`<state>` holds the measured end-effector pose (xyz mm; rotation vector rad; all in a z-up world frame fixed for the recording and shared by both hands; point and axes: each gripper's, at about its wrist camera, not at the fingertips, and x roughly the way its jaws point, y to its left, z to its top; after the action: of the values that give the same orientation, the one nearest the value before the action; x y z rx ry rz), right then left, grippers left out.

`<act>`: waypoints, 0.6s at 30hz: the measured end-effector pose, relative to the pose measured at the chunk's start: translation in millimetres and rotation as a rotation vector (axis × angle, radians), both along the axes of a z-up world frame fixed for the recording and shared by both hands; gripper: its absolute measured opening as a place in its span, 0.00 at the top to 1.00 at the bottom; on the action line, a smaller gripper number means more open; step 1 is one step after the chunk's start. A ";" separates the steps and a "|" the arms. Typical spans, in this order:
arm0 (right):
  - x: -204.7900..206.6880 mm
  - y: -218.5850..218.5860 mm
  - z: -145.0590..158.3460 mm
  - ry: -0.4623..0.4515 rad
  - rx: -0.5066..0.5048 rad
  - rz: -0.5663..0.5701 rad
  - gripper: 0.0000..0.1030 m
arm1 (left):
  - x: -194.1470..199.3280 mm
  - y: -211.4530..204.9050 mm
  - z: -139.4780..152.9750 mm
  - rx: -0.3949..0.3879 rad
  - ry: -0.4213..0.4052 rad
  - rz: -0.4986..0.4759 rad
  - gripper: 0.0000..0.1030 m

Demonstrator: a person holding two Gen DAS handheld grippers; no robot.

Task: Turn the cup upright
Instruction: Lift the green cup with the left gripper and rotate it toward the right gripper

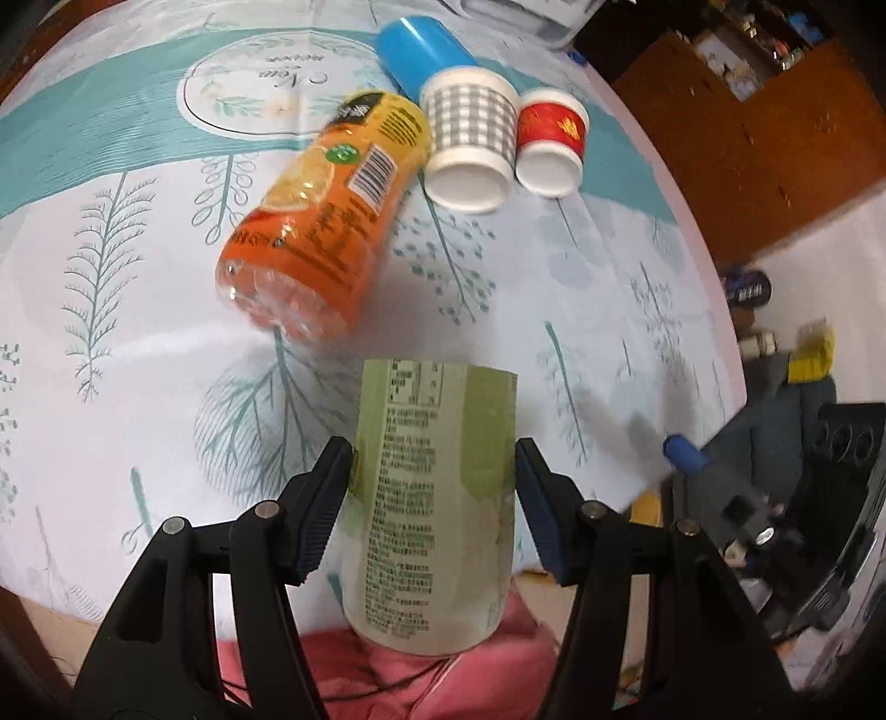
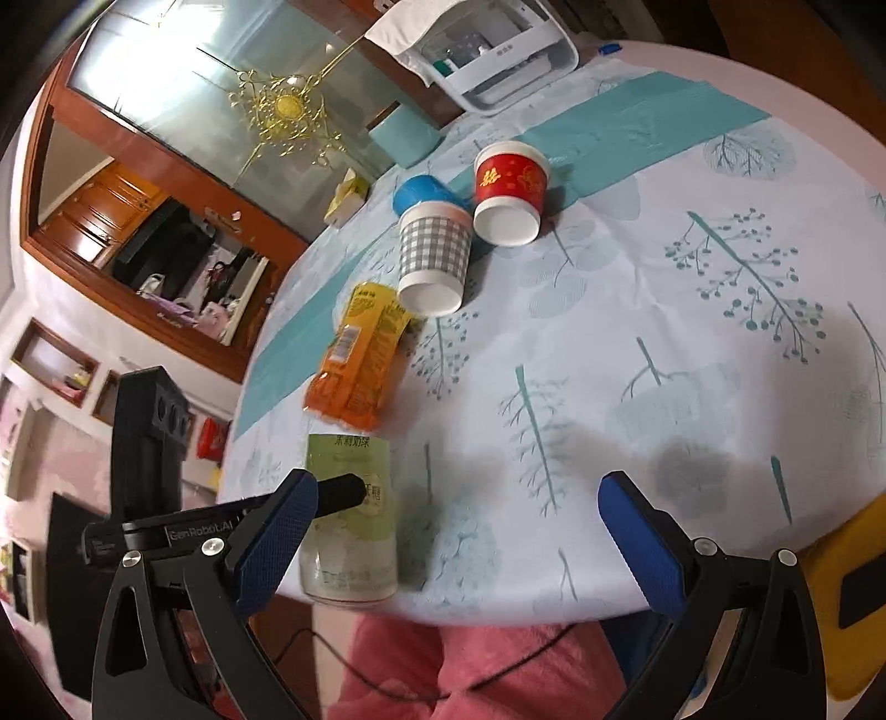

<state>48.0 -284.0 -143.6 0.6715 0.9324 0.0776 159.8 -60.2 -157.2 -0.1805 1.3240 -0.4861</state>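
Note:
My left gripper (image 1: 434, 471) is shut on a pale green bottle (image 1: 437, 498) and holds it at the table's near edge; the bottle also shows in the right wrist view (image 2: 349, 520). A grey checked cup (image 1: 470, 149) and a red cup (image 1: 551, 141) lie on their sides, mouths toward me, at the far middle of the table. They also show in the right wrist view, the checked cup (image 2: 434, 255) beside the red cup (image 2: 512, 191). A blue cup (image 1: 421, 50) lies behind the checked one. My right gripper (image 2: 459, 509) is open and empty above the near edge.
An orange juice bottle (image 1: 326, 221) lies on its side on the leaf-print tablecloth (image 1: 554, 288), between the green bottle and the cups. A white box (image 2: 498, 55) and a teal box (image 2: 404, 135) stand at the table's far edge. Pink cloth (image 2: 470, 659) lies below the near edge.

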 end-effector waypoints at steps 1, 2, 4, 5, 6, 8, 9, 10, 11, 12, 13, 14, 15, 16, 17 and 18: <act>5.5 4.4 -1.3 0.007 -0.020 0.007 0.00 | 1.9 1.0 -2.0 -0.024 0.008 0.006 0.46; 11.4 8.7 -3.4 0.012 -0.026 0.022 0.00 | 3.6 2.1 -4.5 -0.048 0.020 0.013 0.46; 22.5 14.2 -11.1 0.041 0.004 0.048 0.00 | 7.7 3.6 -10.0 -0.072 0.038 0.020 0.45; 27.0 14.9 -15.9 0.059 0.031 0.051 0.00 | 8.8 4.7 -12.2 -0.079 0.044 0.025 0.45; 34.4 15.6 -23.1 0.094 0.081 0.056 0.00 | 9.0 6.5 -13.9 -0.086 0.045 0.033 0.45; 45.0 16.0 -32.9 0.135 0.145 0.074 0.00 | 11.0 13.2 -18.5 -0.115 0.047 0.071 0.44; 47.1 16.2 -36.2 0.140 0.156 0.074 0.00 | 11.0 16.5 -20.3 -0.128 0.052 0.087 0.44; 51.0 16.9 -39.2 0.148 0.162 0.069 0.00 | 11.6 19.5 -21.8 -0.143 0.061 0.099 0.44; 52.1 17.9 -40.9 0.152 0.157 0.067 0.00 | 11.9 21.5 -22.9 -0.153 0.067 0.100 0.44; 54.8 20.0 -43.0 0.160 0.146 0.064 0.00 | 12.8 22.7 -24.3 -0.157 0.070 0.099 0.43; 56.0 21.6 -43.9 0.162 0.140 0.063 0.00 | 13.5 23.4 -24.9 -0.156 0.073 0.100 0.42; 57.5 23.8 -45.0 0.162 0.138 0.064 0.00 | 14.2 24.2 -25.3 -0.150 0.073 0.104 0.36; 57.9 24.2 -46.7 0.163 0.138 0.065 0.00 | 14.4 25.4 -25.5 -0.138 0.072 0.108 0.27; 59.9 26.1 -47.8 0.168 0.138 0.064 0.00 | 14.0 27.2 -25.4 -0.133 0.066 0.111 0.22; 61.5 27.2 -49.3 0.173 0.136 0.062 0.00 | 13.6 27.5 -26.3 -0.134 0.064 0.113 0.21; 60.9 26.5 -50.5 0.176 0.134 0.061 0.00 | 13.6 28.0 -27.1 -0.136 0.068 0.114 0.21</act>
<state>108.9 -257.5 -194.1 0.7826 1.1241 0.1378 173.4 -32.2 -184.3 -0.3861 1.3394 -0.4768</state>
